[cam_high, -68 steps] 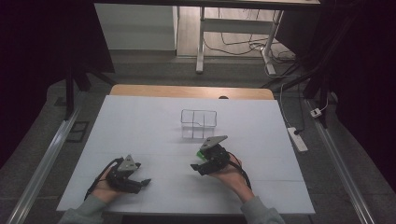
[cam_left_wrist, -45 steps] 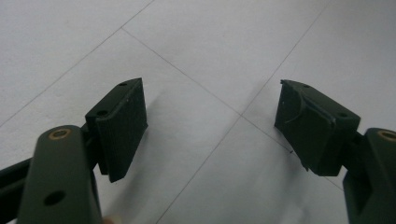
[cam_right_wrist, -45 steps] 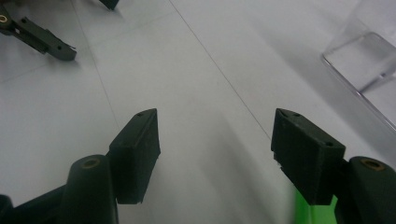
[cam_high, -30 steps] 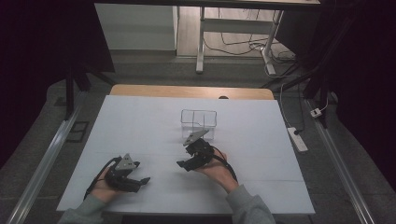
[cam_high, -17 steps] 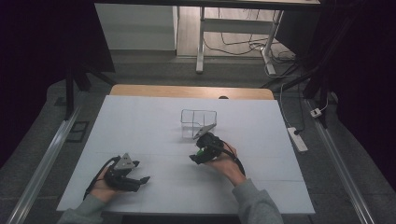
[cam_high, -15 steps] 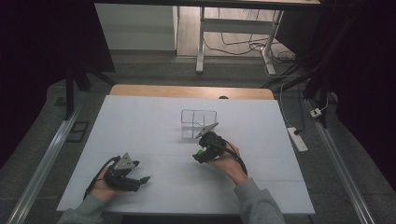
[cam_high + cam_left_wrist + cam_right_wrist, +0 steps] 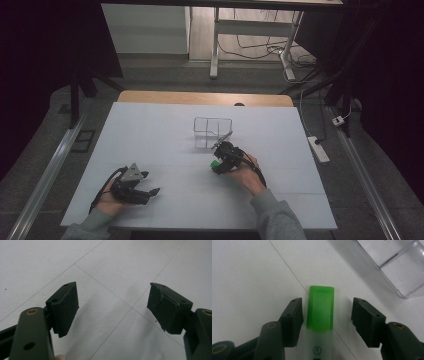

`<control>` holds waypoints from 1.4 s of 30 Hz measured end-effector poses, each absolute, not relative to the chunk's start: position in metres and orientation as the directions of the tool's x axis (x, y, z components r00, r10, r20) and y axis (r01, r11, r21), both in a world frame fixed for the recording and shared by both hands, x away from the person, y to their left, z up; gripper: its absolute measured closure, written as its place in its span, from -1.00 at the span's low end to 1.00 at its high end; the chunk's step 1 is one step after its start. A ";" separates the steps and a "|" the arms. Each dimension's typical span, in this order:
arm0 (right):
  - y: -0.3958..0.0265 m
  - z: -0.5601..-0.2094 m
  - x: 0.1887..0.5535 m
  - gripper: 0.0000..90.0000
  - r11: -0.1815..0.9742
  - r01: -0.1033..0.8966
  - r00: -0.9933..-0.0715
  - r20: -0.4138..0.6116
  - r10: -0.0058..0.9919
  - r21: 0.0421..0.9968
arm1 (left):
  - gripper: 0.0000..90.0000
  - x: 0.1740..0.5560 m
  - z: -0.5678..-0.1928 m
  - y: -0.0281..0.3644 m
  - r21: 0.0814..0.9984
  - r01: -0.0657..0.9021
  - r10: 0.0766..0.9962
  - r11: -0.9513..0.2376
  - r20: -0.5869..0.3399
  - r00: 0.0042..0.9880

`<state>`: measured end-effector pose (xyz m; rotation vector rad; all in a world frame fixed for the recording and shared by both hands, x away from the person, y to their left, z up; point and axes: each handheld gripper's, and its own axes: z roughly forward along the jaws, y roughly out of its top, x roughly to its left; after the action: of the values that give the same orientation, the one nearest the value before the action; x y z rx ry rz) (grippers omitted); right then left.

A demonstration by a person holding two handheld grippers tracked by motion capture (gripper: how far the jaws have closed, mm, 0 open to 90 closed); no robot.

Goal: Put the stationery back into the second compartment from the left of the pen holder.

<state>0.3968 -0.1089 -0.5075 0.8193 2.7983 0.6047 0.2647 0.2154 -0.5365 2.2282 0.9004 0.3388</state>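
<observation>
The right gripper (image 7: 325,322) has shifted beside the clear box (image 7: 394,267), jaws just closing around, not yet gripping, the green highlighter (image 7: 320,308).

We see our left gripper (image 7: 112,307) with its two black jaws wide apart. Nothing sits between them. Under them lies the flat white table top (image 7: 117,267) with thin lines.

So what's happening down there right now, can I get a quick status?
Right claw closing around the green highlighter, a gap on one side. Left claw open, idle over the table. Clear bin just beyond; nothing blocking.
</observation>
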 end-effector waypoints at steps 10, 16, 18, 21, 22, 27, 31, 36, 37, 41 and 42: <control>-0.104 -0.505 0.393 0.48 0.784 0.466 -0.844 -0.060 0.533 0.409 | -0.45 0.265 -0.536 0.215 0.692 0.507 0.690 -0.513 -0.018 0.724; -0.105 -0.504 0.391 0.48 0.783 0.453 -0.850 -0.057 0.523 0.426 | -0.45 0.265 -0.536 0.215 0.693 0.507 0.691 -0.512 -0.019 0.723; -0.106 -0.501 0.391 0.48 0.774 0.454 -0.848 -0.053 0.528 0.441 | -0.45 0.265 -0.536 0.215 0.693 0.507 0.690 -0.513 -0.018 0.723; -0.110 -0.496 0.391 0.48 0.758 0.449 -0.845 -0.052 0.533 0.473 | -0.45 0.265 -0.536 0.215 0.693 0.507 0.690 -0.513 -0.018 0.723; -0.111 -0.494 0.390 0.48 0.750 0.452 -0.841 -0.049 0.539 0.483 | -0.45 0.265 -0.536 0.215 0.693 0.507 0.690 -0.513 -0.019 0.724; -0.117 -0.485 0.390 0.48 0.723 0.449 -0.835 -0.042 0.549 0.525 | -0.44 0.265 -0.536 0.215 0.692 0.506 0.690 -0.514 -0.017 0.724; -0.121 -0.475 0.388 0.48 0.702 0.436 -0.833 -0.042 0.552 0.563 | -0.44 0.265 -0.536 0.215 0.693 0.507 0.690 -0.513 -0.017 0.723; -0.123 -0.466 0.386 0.48 0.683 0.419 -0.831 -0.050 0.554 0.598 | -0.44 0.265 -0.536 0.216 0.693 0.507 0.691 -0.513 -0.018 0.723; -0.124 -0.464 0.385 0.48 0.676 0.417 -0.831 -0.046 0.554 0.607 | -0.44 0.265 -0.536 0.216 0.693 0.507 0.691 -0.512 -0.018 0.723; -0.125 -0.454 0.382 0.48 0.642 0.398 -0.831 -0.038 0.555 0.655 | -0.44 0.265 -0.536 0.216 0.694 0.508 0.691 -0.510 -0.021 0.722; -0.125 -0.452 0.381 0.48 0.637 0.395 -0.832 -0.037 0.554 0.662 | -0.45 0.265 -0.536 0.216 0.694 0.508 0.691 -0.510 -0.021 0.722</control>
<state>0.3814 -0.1252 -0.4523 0.7737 2.6228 0.9758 0.2649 0.2157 -0.5361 2.2240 0.9036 0.3373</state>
